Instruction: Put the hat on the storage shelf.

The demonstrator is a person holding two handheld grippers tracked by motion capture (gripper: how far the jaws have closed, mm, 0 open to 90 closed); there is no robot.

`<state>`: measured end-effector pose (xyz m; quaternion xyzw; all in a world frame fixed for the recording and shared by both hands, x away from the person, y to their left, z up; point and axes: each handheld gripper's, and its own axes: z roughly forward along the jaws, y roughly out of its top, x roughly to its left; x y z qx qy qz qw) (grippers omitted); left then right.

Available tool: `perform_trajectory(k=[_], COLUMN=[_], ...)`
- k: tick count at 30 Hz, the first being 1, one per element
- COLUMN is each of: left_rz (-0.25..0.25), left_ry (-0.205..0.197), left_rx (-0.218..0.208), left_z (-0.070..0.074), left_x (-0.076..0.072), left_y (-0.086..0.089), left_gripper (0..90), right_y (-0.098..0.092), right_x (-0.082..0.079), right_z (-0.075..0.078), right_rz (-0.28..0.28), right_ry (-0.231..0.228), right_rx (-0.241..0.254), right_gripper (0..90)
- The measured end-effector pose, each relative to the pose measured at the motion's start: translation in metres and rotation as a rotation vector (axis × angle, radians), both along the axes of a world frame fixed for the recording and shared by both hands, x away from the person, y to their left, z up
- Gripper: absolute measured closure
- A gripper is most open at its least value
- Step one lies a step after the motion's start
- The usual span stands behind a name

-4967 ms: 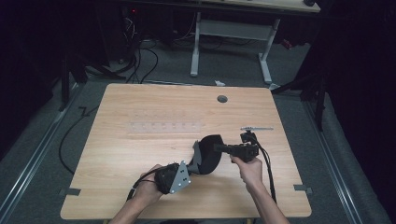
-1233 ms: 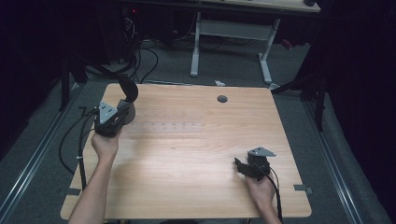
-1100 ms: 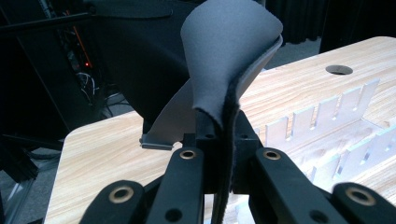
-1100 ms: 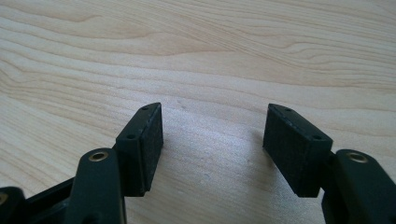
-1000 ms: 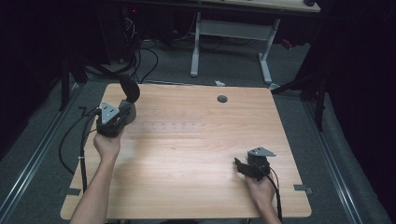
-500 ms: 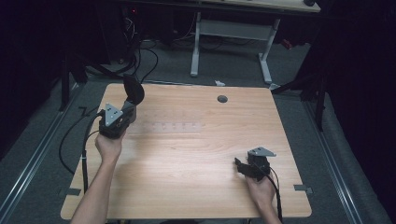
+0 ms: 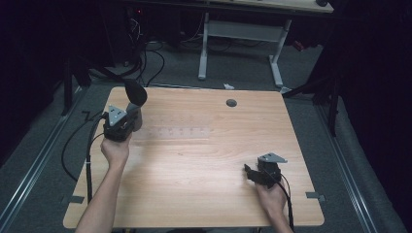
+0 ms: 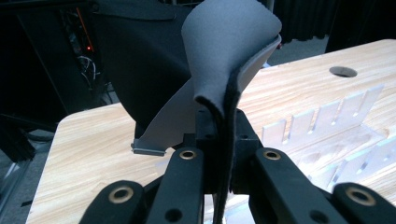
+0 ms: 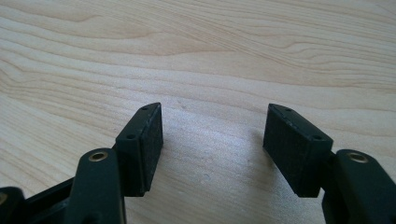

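Nearest you, your right gripper sits low on the near right part of the wooden table, grey plate on top, cable trailing back past your wrist. Its jaws stand wide apart with nothing between them; in the right gripper view the two black pads frame bare wood grain, tips pointing down at the tabletop.

Farther out on the left, your left hand holds the left gripper near the far left corner of the table. Jaws are clamped tight on a dark grey foam sheet. The sheet is folded, both layers pinched between the pads, and it fans out upward past the jaw tips. In the high view it shows as a dark rounded flap rising above the gripper, over the far left edge area of the table.

Just beside that gripper, toward the table's middle, lies a clear slotted rack, see-through with upright dividers; faint in the high view. The sheet is held off it, not in a slot.

Beyond, a round cable hole sits near the table's far edge.
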<state>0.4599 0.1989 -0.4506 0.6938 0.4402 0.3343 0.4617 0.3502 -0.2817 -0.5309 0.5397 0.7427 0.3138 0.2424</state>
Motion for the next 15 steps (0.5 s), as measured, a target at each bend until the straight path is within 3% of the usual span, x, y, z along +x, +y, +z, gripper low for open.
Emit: perform_trajectory(k=[9,15], left_rz=[-0.003,-0.009], left_ry=[0.014,0.03], left_rx=[0.003,0.0], left_z=[-0.02,-0.022], left_x=[-0.001,-0.003], left_y=[0.001,0.003], left_gripper=[84.9,81.0], right_y=[0.0,0.0], right_x=[0.0,0.0], right_z=[0.0,0.0], right_rz=[0.001,0.001], right_ry=[0.0,0.0], right_rx=[0.0,0.0], right_gripper=[37.9,37.8])
